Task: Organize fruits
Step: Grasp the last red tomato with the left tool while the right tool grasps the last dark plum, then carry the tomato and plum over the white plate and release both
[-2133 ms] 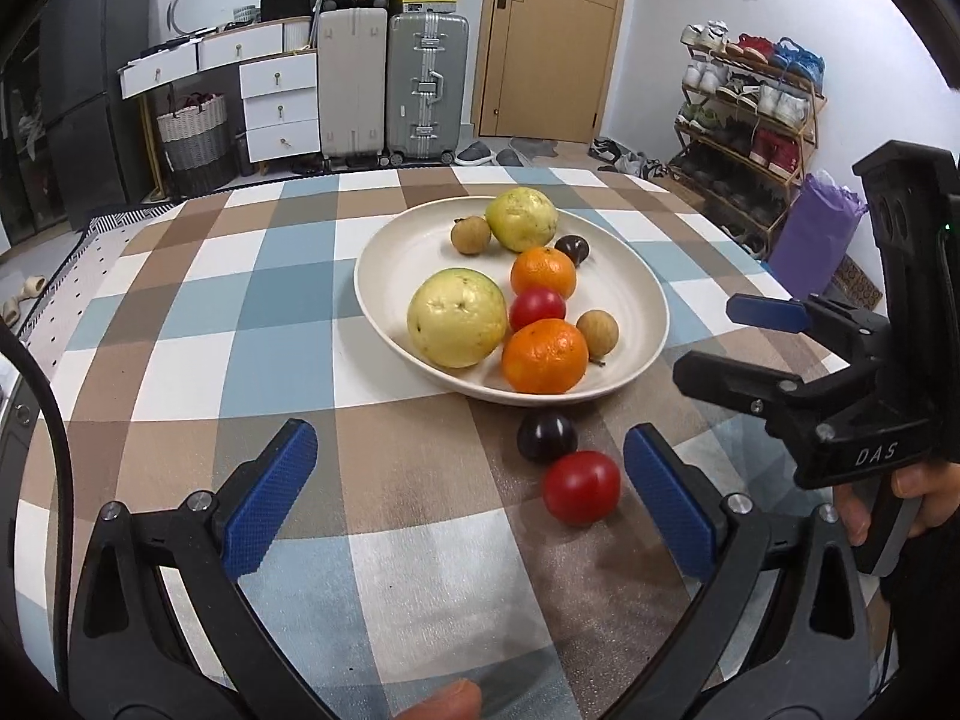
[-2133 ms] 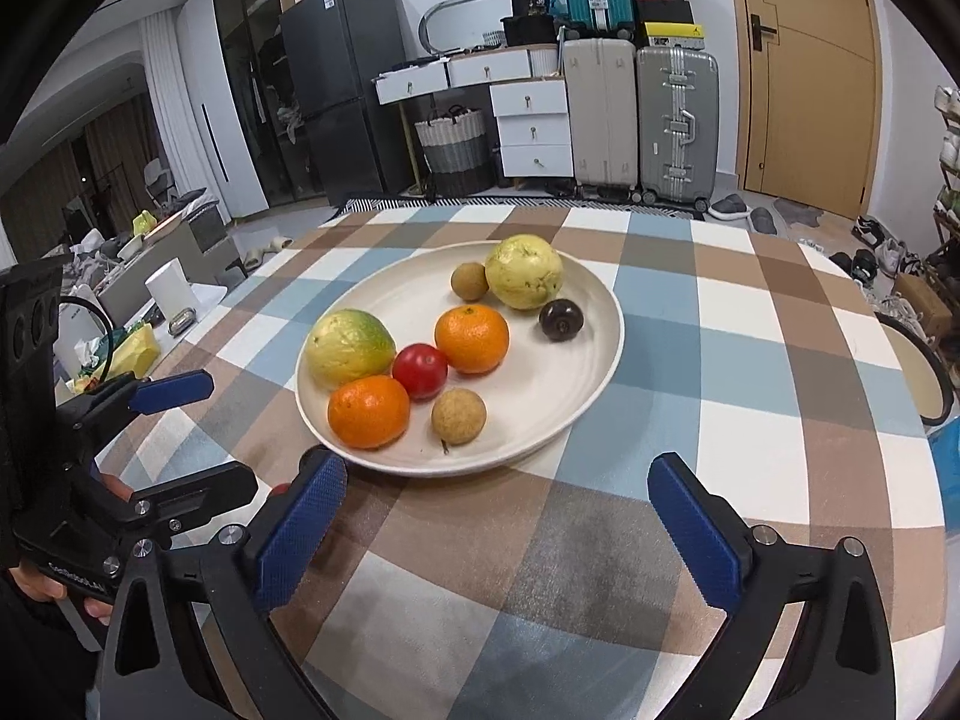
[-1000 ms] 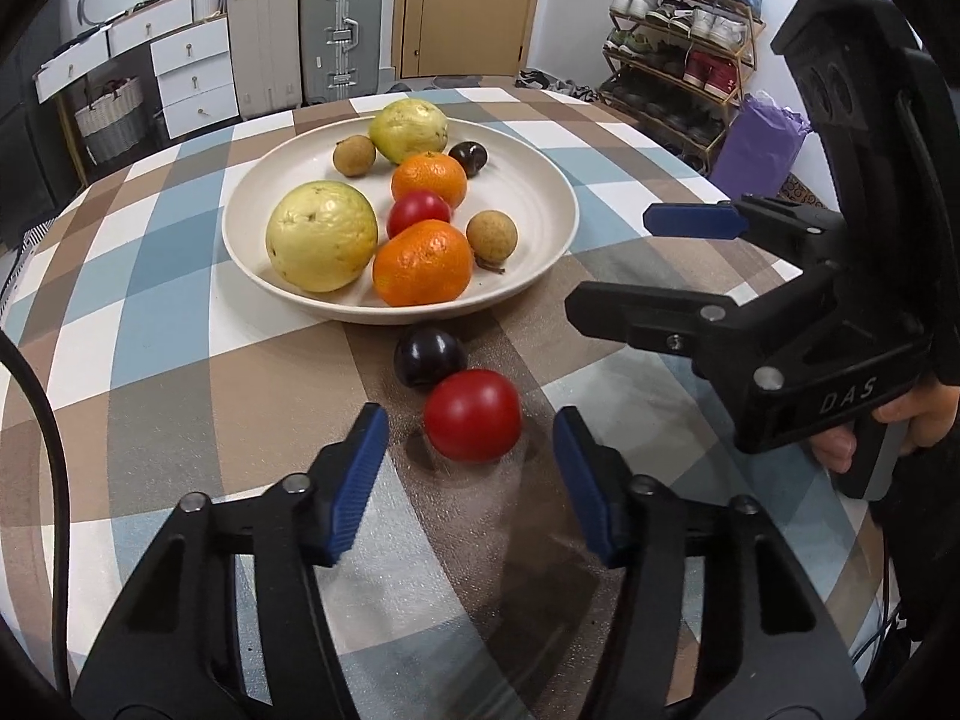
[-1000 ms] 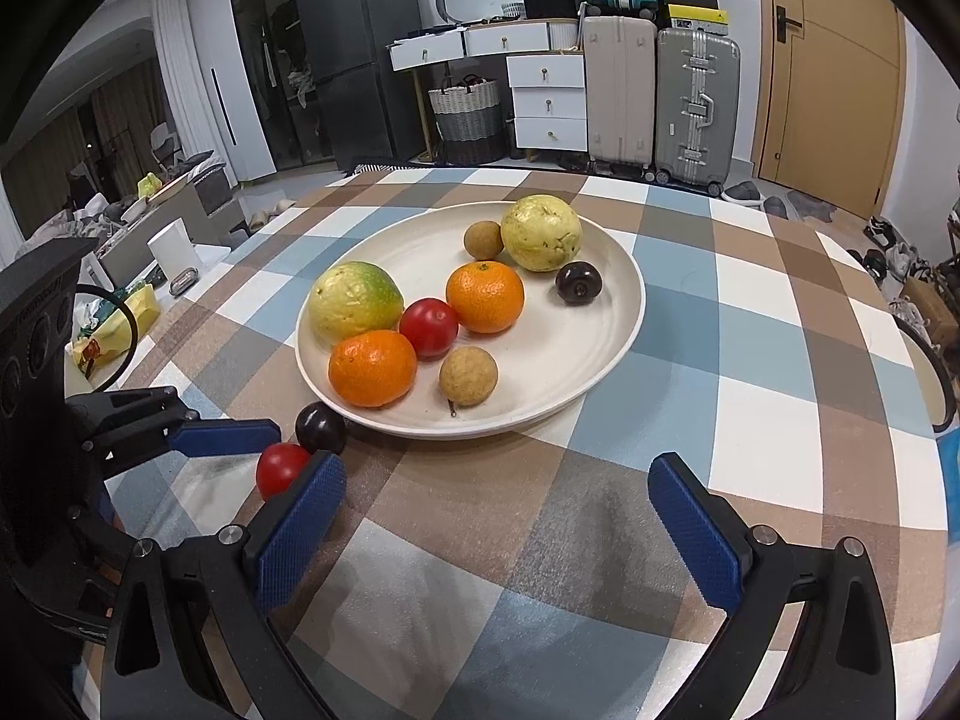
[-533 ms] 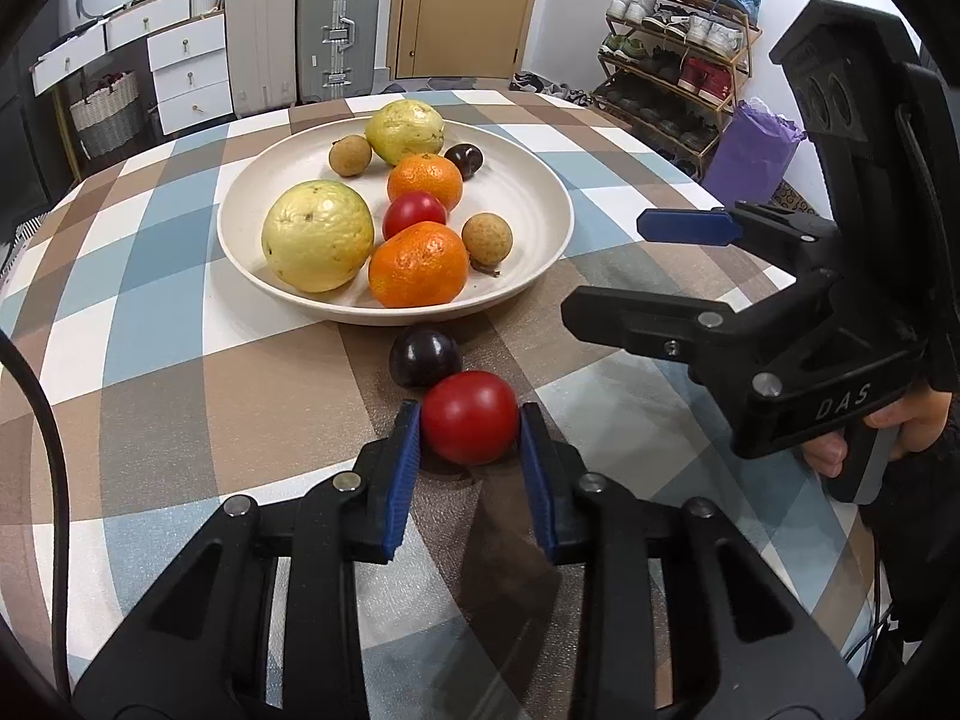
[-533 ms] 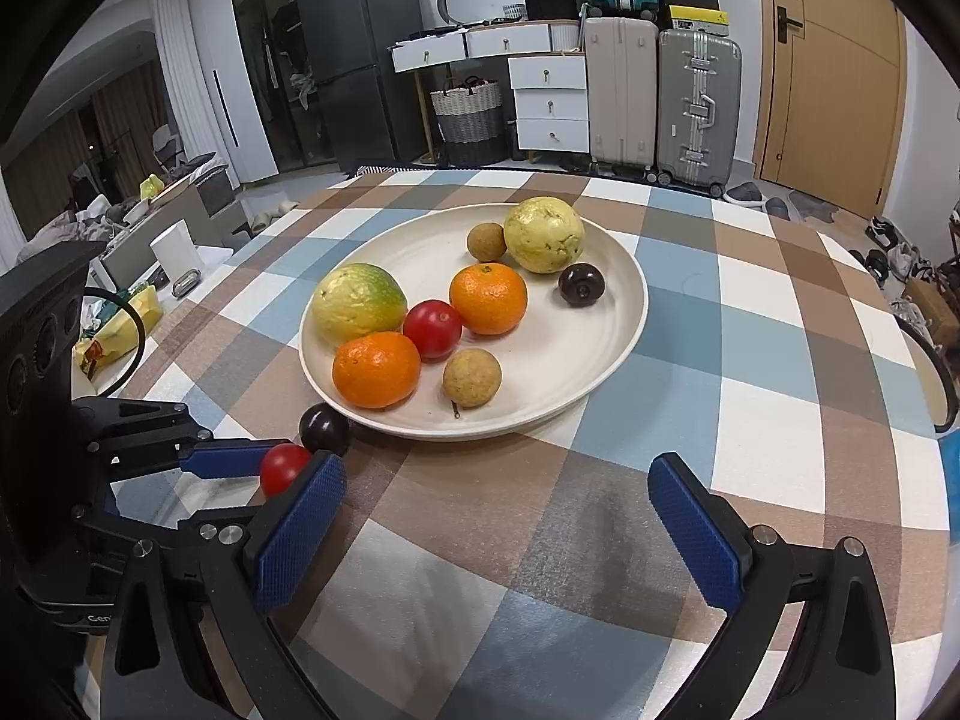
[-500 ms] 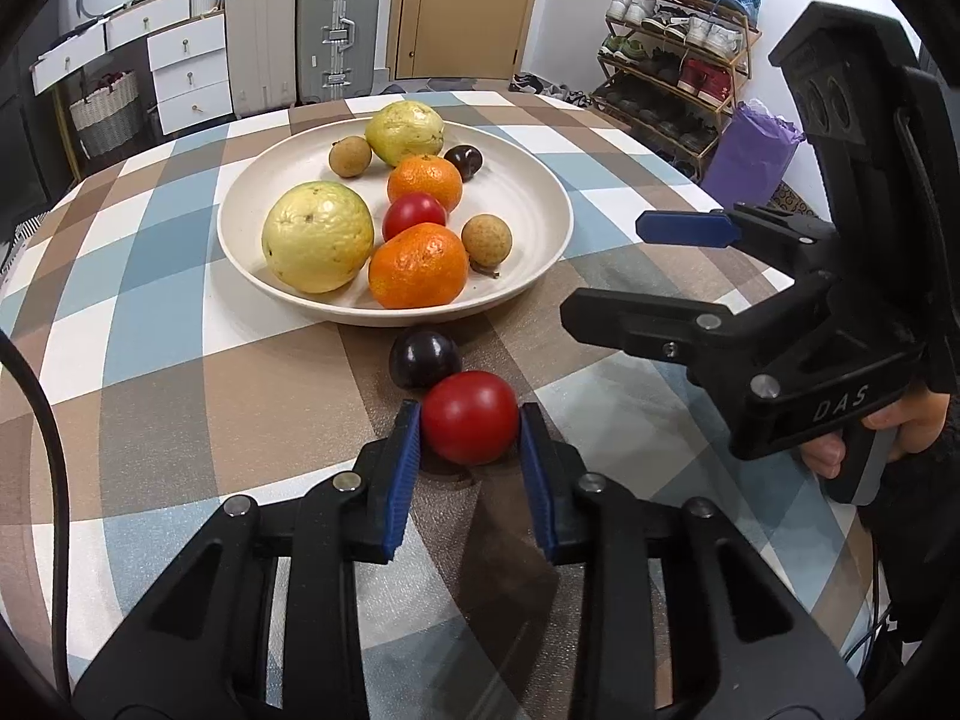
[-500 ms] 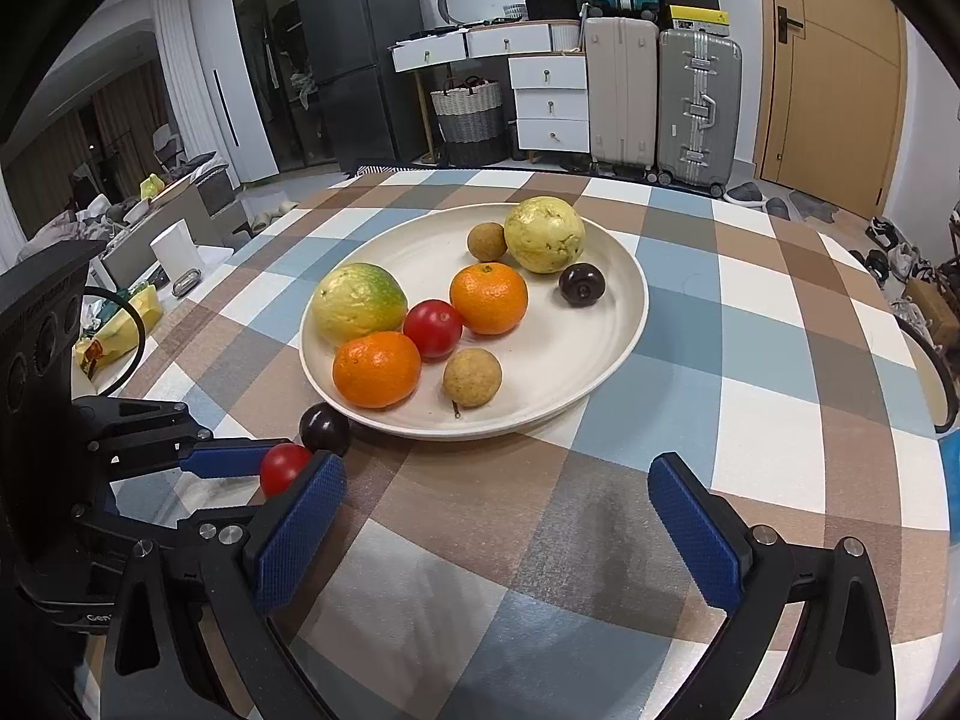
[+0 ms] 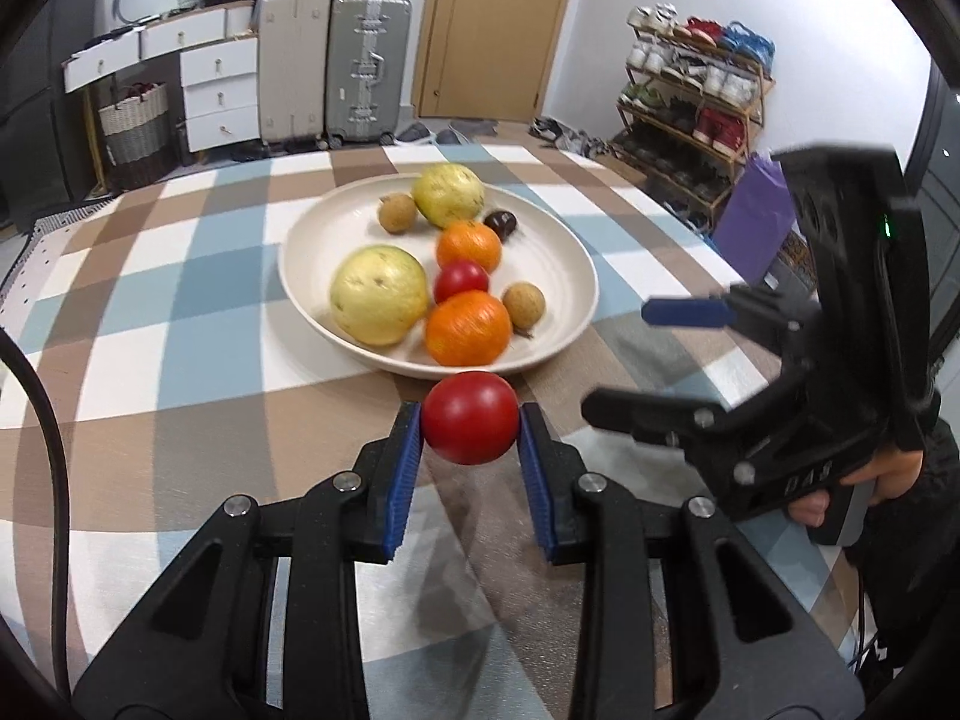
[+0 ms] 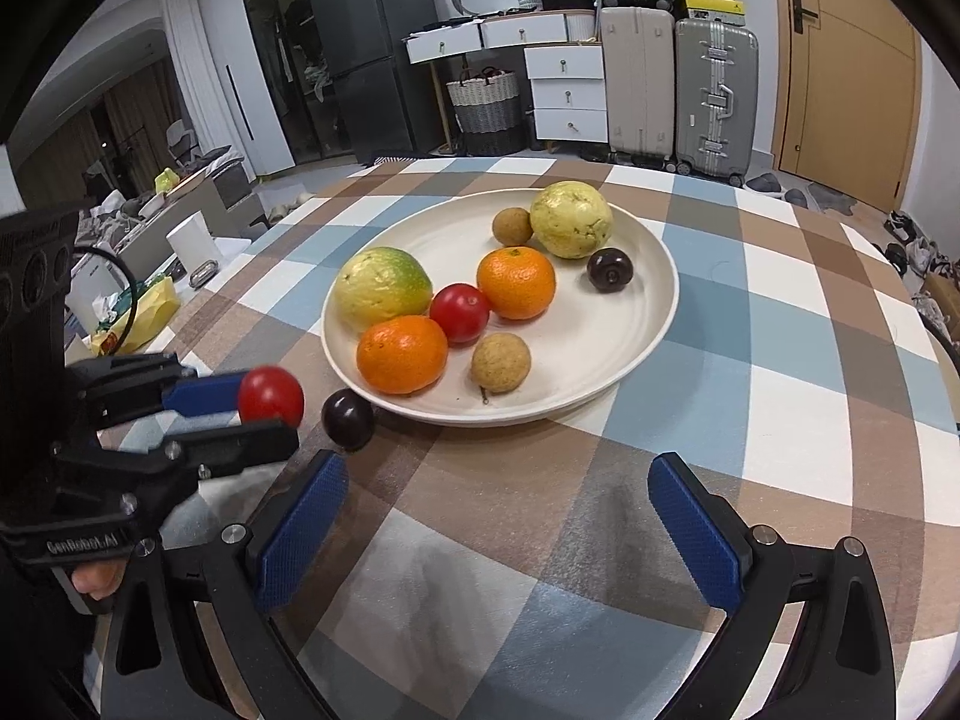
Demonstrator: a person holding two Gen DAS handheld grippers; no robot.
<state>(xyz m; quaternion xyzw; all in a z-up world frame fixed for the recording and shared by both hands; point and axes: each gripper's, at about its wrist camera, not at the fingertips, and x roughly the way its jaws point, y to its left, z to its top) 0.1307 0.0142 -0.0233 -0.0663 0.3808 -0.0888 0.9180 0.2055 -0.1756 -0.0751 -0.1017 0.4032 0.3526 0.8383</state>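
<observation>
My left gripper is shut on a red tomato and holds it above the checked tablecloth, just short of the near rim of a cream plate. The held tomato also shows in the right wrist view. The plate holds two yellow-green guavas, two oranges, a second red tomato, two brown longans and a dark plum. Another dark plum lies on the cloth by the plate's rim, hidden behind the tomato in the left wrist view. My right gripper is open and empty, low over the cloth.
The right gripper's body hangs at the right of the left wrist view. The round table's edge is near on the left. Suitcases, drawers, a door and a shoe rack stand beyond the table.
My left gripper has lifted the red tomato off the cloth and moved it toward the plate. The dark plum stays on the cloth. The right gripper stays open.
</observation>
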